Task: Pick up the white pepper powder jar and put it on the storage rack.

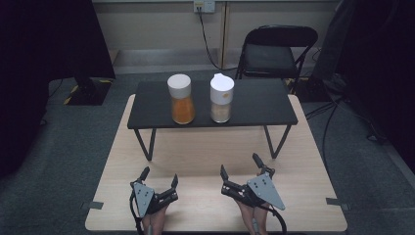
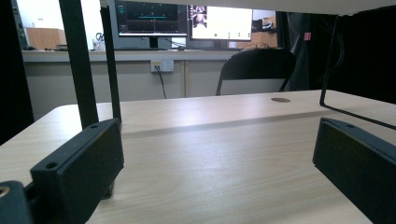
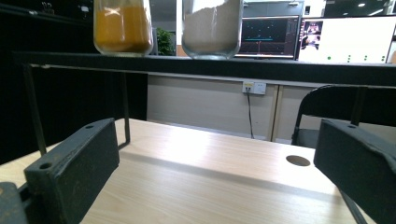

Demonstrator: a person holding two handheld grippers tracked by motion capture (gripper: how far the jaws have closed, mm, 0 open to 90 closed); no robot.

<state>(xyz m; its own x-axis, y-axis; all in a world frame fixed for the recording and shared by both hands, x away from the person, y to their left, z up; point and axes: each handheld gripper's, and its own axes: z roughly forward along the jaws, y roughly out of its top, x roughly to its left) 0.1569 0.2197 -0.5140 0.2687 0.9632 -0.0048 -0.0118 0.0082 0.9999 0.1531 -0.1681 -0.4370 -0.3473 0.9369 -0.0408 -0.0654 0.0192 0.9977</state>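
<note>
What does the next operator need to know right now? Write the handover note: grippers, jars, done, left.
Left gripper: open, holds nothing, low over the near part of the wooden table.
Right gripper: open, holds nothing, also near the front edge.
Orange jar and pale jar: both upright with white lids on, side by side on the black raised shelf, orange one at the left.
Done: nothing visible; neither jar is touched.
Left: probably reach up to the shelf and grasp the jars.
</note>
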